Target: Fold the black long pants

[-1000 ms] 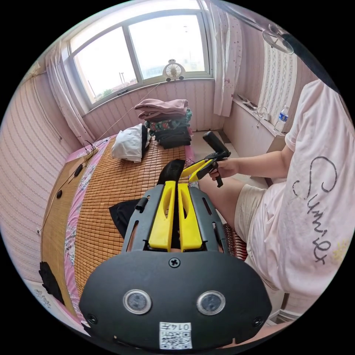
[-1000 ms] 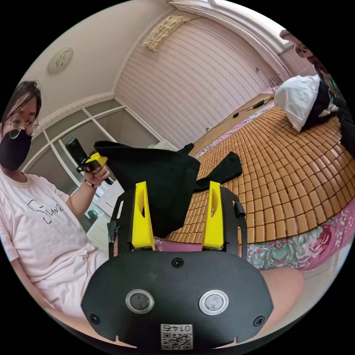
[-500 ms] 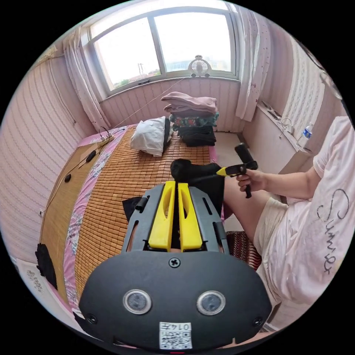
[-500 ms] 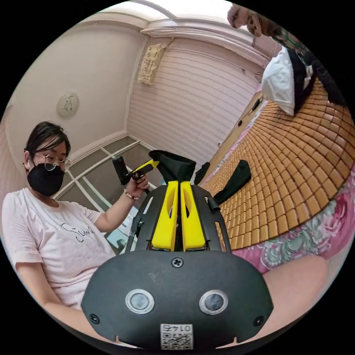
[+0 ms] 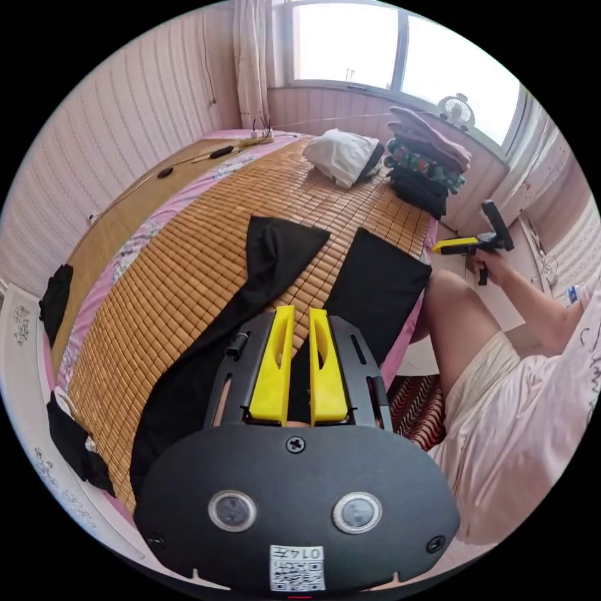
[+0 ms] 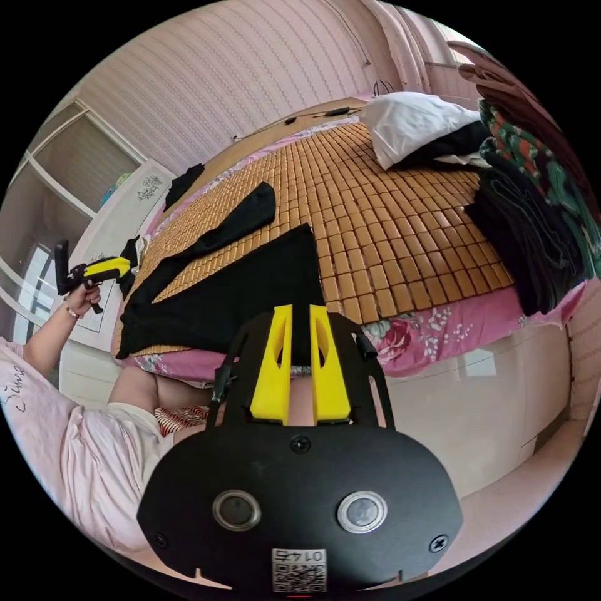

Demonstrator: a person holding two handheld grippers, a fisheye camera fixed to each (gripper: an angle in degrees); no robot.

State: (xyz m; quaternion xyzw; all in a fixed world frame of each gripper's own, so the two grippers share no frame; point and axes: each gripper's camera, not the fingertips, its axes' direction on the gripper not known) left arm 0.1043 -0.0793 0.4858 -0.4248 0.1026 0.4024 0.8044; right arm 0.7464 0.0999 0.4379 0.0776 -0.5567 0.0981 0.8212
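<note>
The black long pants (image 5: pixel 275 263) lie spread on the bed's bamboo mat (image 5: pixel 206 206), legs splayed toward 12 o'clock. Both the left gripper (image 5: pixel 294 319) and right gripper (image 6: pixel 299 316) look nearly clenched, holding nothing. Next, bring one leg squarely over the other, hems aligned.

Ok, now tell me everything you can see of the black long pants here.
The black long pants look like plain, soft, matte black fabric and lie spread flat on the woven bamboo bed mat, two legs parted in a V. One leg's end points toward the middle of the mat; the wider leg reaches the mat's near edge and hangs slightly over the floral pink sheet. In both views a yellow claw sits just over the fabric; contact is unclear.
</note>
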